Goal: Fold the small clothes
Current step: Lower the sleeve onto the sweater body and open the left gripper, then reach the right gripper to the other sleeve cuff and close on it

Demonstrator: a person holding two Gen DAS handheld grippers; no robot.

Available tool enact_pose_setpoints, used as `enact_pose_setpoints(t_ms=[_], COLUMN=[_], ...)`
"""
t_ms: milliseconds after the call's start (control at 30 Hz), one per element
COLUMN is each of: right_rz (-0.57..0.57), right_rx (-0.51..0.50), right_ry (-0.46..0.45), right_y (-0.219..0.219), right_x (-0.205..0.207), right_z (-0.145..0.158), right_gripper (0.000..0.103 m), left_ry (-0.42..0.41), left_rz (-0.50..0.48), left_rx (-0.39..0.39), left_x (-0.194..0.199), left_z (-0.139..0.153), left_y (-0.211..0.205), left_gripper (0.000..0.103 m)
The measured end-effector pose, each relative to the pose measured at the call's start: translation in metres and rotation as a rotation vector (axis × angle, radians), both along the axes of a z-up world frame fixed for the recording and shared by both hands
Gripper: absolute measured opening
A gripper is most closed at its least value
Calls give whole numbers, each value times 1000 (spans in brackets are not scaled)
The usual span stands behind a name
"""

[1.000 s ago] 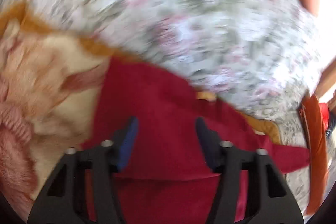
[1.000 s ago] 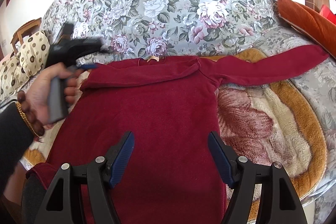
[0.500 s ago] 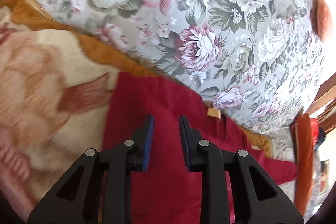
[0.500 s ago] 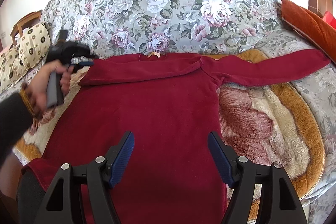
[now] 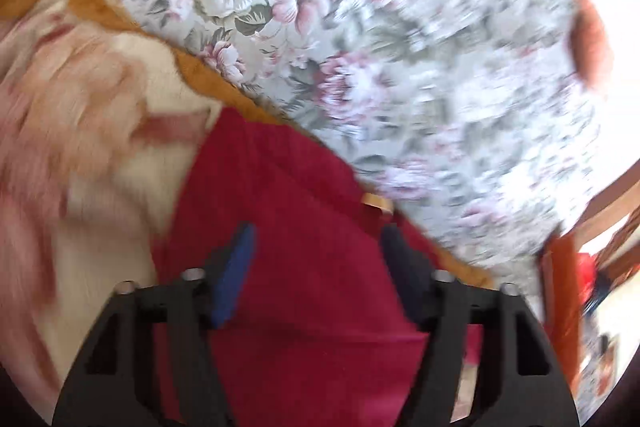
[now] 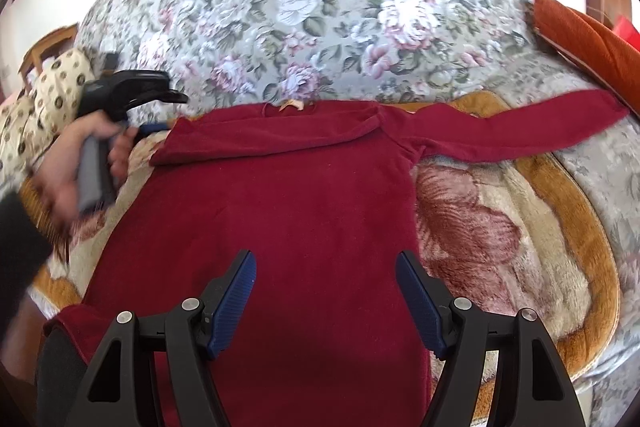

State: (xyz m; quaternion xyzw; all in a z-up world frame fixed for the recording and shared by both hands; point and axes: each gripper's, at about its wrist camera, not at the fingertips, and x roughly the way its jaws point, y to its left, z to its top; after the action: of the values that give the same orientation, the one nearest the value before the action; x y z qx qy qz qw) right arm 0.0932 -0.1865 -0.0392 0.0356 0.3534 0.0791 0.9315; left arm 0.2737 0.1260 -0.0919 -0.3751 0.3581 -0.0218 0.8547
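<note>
Seemingly, red garment [image 6: 280, 227] collar-end away.

Black tongs [image 6: 325, 293], blue pads [image 6: 234, 301], dark sleeve [image 6: 18, 247]

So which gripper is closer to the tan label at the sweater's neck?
Left. The left gripper is beside the sweater's folded shoulder, a little left of the label. The right gripper hangs over the lower body, far from it.

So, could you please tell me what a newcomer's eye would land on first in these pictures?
First, the dark red long-sleeved top spread flat across the plush orange-edged blanket, one sleeve folded across its chest, the other stretched toward the right. Behind lies the floral bedspread. At the left edge, the left gripper, open, hovers by the top's shoulder.
</note>
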Motion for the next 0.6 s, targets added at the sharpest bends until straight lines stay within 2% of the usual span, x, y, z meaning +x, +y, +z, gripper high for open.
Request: enact_pose_setpoints(t_ms=[100,133,167,200,267,367,467,533,567,600], right_rz=[10,-8,-50,-82,-210,-435,-535,-515,-534,-555], right_rx=[116,90,19,-21,-67,-45,25,126,153,155], right_ry=[-50,-95,-145,-171,-221,-278,-250,-186,-142,-169], right_y=[-32,-48,-69,-85,-148,-244,-315,-346,-356,-359], right_x=[-3,-4,-1,2,16,38,71,96,105,107], right_z=[18,28,40,45,57,65,64,55,49,50], right_gripper=[70,70,70,70,70,70,70,69,61,61], left_ry=[23,31,57,102,93,42,26,33,39,44], left_rz=[47,45,35,20,-55,-88,-120,-124,-125,-122], left_rx=[-19,-2,35,69,115,155,137,122,109,100], left_x=[-37,-45,-49,-45,-31,-26,-20,-17,-15,-16], left_z=[-7,-12,-16,-19,-17,-11,-12,-14,-15,-16], left_y=[-33,-42,-52,-62,-78,-93,-100,-101,-99,-99], left_gripper=[73,73,73,73,73,73,73,73,73,73])
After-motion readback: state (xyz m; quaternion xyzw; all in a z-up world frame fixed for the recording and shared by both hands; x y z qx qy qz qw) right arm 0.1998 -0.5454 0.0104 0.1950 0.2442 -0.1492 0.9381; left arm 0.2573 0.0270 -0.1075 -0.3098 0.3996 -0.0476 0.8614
